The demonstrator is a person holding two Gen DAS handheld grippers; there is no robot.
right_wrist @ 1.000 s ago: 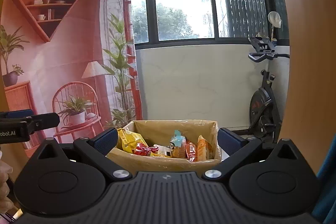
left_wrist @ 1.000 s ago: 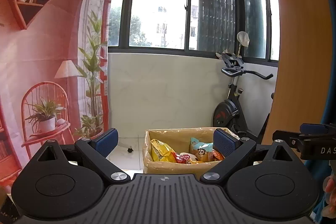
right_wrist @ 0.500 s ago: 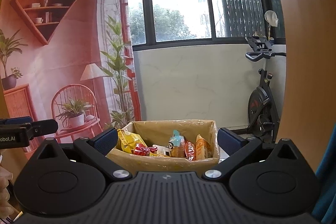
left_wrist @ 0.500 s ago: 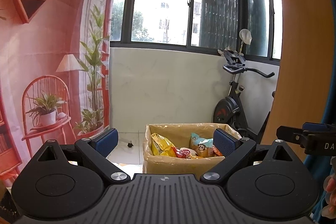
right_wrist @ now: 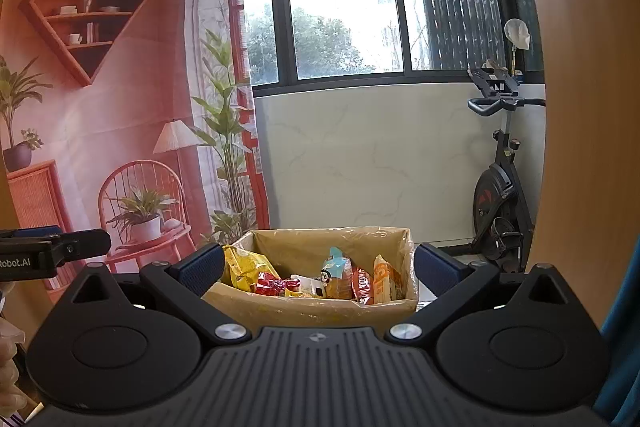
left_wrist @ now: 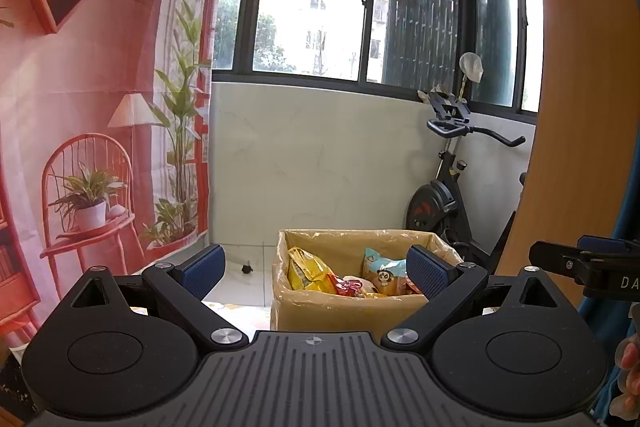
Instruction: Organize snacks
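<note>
Snacks fill a cardboard box [right_wrist: 312,307] lined with a thin clear plastic bag, standing on the floor ahead of both grippers. Inside, from the right wrist view: a yellow bag [right_wrist: 246,267] leaning against the left wall, a red packet [right_wrist: 272,285] lying low beside it, a pale blue packet [right_wrist: 336,263] upright in the middle, and two orange packets [right_wrist: 380,281] standing against the right wall. The left wrist view shows the same yellow bag [left_wrist: 306,269] and the pale blue packet [left_wrist: 382,269] with a cartoon face.

These are likely light, air-puffed film bags: soft, crinkly, a little slippery, with brittle contents that would crush under a hard squeeze. The best hold is probably the flat crimped seam at the top edge of an upright packet, pinched gently, not the puffed belly. The liner film drapes over the rim and could snag on a finger going in.

The left gripper [left_wrist: 316,269] has its blue-padded fingers spread wide and holds nothing; it sits near the box, which lies toward its right finger. The right gripper [right_wrist: 320,265] is likewise spread wide and empty, with the box framed between its fingers but not touched.

Beyond the box are a white marble-look wall, dark-framed windows, an exercise bike [right_wrist: 500,187] to the right, and a printed red backdrop [right_wrist: 100,107] to the left.
</note>
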